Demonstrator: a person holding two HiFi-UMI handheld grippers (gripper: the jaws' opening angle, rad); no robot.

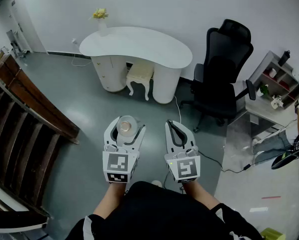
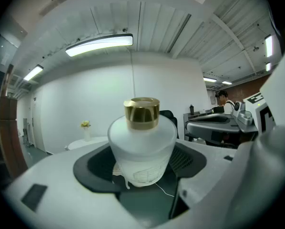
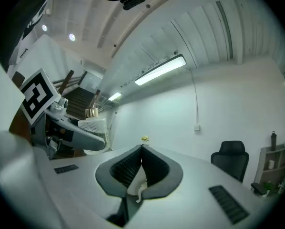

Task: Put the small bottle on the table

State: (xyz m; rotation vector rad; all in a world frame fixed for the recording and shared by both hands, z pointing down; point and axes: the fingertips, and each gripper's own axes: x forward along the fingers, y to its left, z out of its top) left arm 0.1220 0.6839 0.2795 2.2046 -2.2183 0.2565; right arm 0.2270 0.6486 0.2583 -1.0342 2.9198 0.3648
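Note:
The small bottle (image 1: 125, 126), frosted white with a gold cap (image 2: 141, 112), stands upright between the jaws of my left gripper (image 1: 126, 122), which is shut on its round body (image 2: 141, 149). I hold it in the air above the grey floor, well short of the white curved table (image 1: 139, 45). Just to the right, at about the same height, my right gripper (image 1: 171, 124) is shut with nothing in it; its dark pads (image 3: 133, 168) meet at the tip. The right gripper view also shows the bottle (image 3: 92, 120) off to its left.
A vase of yellow flowers (image 1: 100, 18) stands on the table's left end, and a white stool (image 1: 139, 75) sits under its front. A black office chair (image 1: 224, 76) is to the right, with a shelf unit (image 1: 279, 79) beyond it. Dark wooden stairs (image 1: 19, 109) run along the left.

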